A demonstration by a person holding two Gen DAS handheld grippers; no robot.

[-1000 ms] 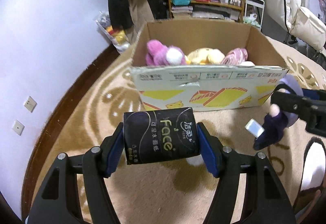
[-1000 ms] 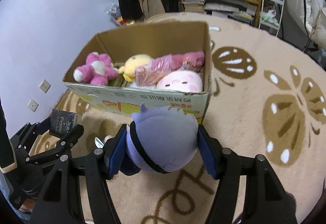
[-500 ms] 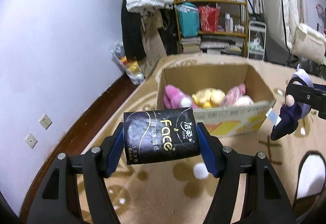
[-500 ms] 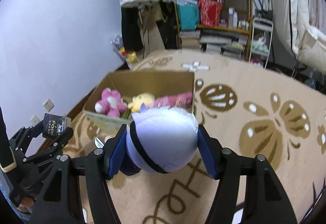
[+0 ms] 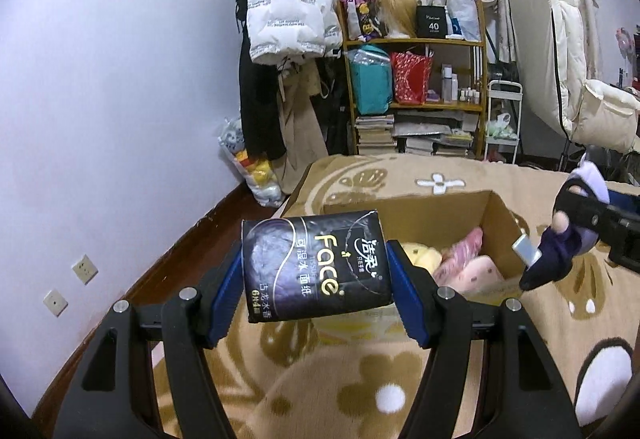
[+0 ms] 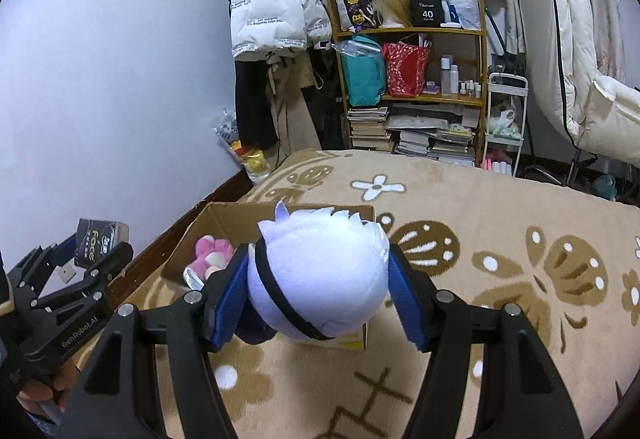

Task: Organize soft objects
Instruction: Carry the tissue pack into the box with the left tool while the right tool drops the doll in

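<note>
While I am holding both loads up off the rug [image 5: 460, 199], I am judging the step in hand to be carrying them over the cardboard box [image 5: 496, 215] and letting them drop in. Nearest to me, the left hand-held gripper [image 5: 316, 285] is clamping a dark tissue pack [image 5: 316, 267] by its two short ends, jaws about halfway apart and pads pressing the wrapper. The pack's long axis is running across from pad to pad, tipped slightly so its right corner is riding higher, and its printed face is turned toward the camera with the lettering upside down. The right hand-held gripper [image 6: 318, 289] is squeezing a pale lilac plush doll [image 6: 320, 271] round its head, jaws again about half open. The spiky fringe is pointing away toward the box, and in the left view the dark body is dangling below the jaws with a white tag sticking out.

To do this well, I am thinking each load should be fully past the near wall before either grip loosens, since the doll's hanging body could catch the rim. Farther off, a pink plush [image 6: 210, 253], a yellow plush [image 5: 422, 259] and a pink pillow [image 5: 474, 275] are already lying inside the box. The emptier room seems to be toward the back wall, so I would release there, one hand at a time.
</note>
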